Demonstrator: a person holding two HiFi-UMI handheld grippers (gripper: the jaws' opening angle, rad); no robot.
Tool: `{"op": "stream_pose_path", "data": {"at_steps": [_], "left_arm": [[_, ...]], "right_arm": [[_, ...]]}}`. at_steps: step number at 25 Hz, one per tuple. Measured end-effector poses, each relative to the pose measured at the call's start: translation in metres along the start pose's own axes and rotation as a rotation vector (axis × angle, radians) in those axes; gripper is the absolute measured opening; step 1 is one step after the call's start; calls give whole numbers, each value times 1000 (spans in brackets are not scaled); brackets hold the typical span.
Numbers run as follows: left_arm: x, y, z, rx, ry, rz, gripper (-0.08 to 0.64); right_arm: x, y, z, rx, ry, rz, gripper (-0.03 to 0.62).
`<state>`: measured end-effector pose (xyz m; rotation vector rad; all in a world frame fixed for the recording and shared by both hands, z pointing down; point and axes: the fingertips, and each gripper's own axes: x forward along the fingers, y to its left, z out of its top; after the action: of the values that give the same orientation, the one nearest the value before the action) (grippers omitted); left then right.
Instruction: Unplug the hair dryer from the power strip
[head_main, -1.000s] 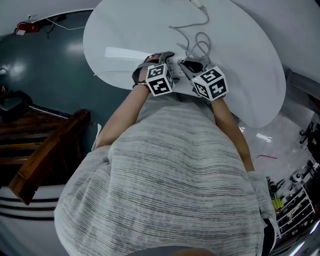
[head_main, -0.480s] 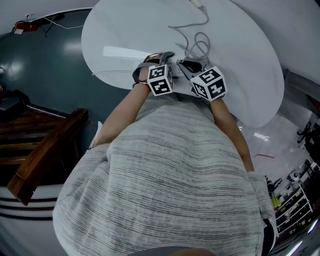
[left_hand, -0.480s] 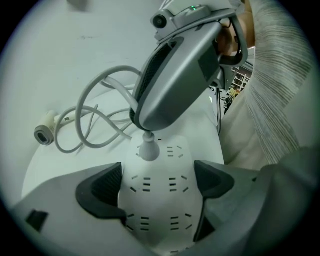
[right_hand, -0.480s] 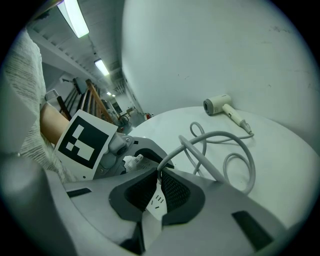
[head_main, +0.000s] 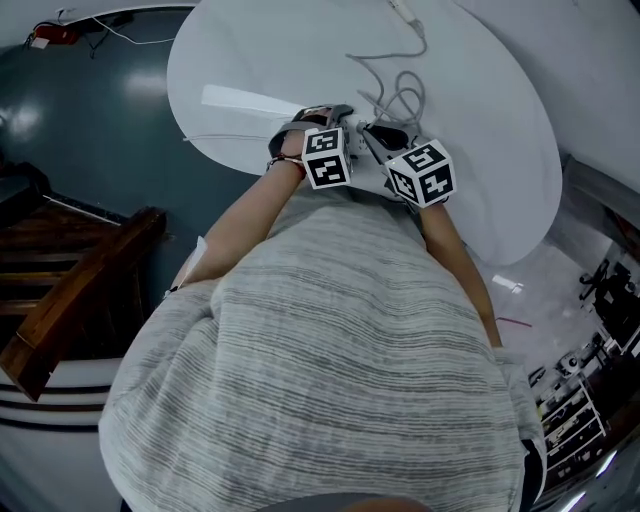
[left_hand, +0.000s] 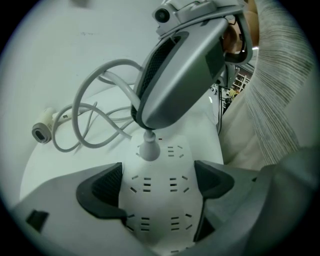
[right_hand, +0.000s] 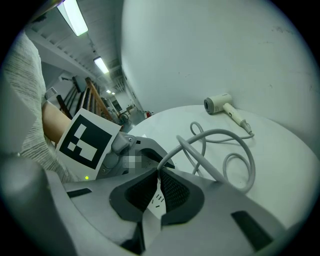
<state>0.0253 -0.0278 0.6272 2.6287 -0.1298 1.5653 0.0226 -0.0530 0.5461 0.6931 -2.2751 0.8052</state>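
The white power strip (left_hand: 160, 210) lies on the round white table (head_main: 480, 120), and my left gripper (left_hand: 157, 187) is shut on it, one pad against each long side. The hair dryer's grey plug (left_hand: 148, 149) stands in a socket at the strip's far end. My right gripper (right_hand: 156, 187) is shut on that plug from above, and the grey cable (right_hand: 220, 135) runs out from between its pads. The cable loops across the table to the white hair dryer (right_hand: 218, 104), which lies at the far edge (head_main: 400, 8). In the head view both grippers sit side by side, left (head_main: 338, 125) and right (head_main: 385, 138).
The table's near edge runs just under my hands. Dark floor (head_main: 90, 130) lies to the left with a wooden bench or stair (head_main: 70, 300) beside me. Shelves with small items (head_main: 570, 420) stand at the lower right.
The head view has shifted slightly. Both grippers stay in the same place at the strip and plug.
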Motion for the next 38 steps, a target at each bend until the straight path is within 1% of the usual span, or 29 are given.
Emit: {"op": "stream_pose_path", "data": {"at_steps": [11,24,31,38], "left_arm": [[-1,0,3,-14,6,-12,453],[0,1,3,-14,14,-17,453],[0,1,5,-15,14,-19,453],[1,0,5,-6,19,-26,453]], "right_arm": [[-1,1,-1,-63,23,-37,35],[-2,1,-1,-72,36,-28,35],[-4,2,-2,-149,60,-40,34],[-5,2,-4,-156,81,-45,34]]}}
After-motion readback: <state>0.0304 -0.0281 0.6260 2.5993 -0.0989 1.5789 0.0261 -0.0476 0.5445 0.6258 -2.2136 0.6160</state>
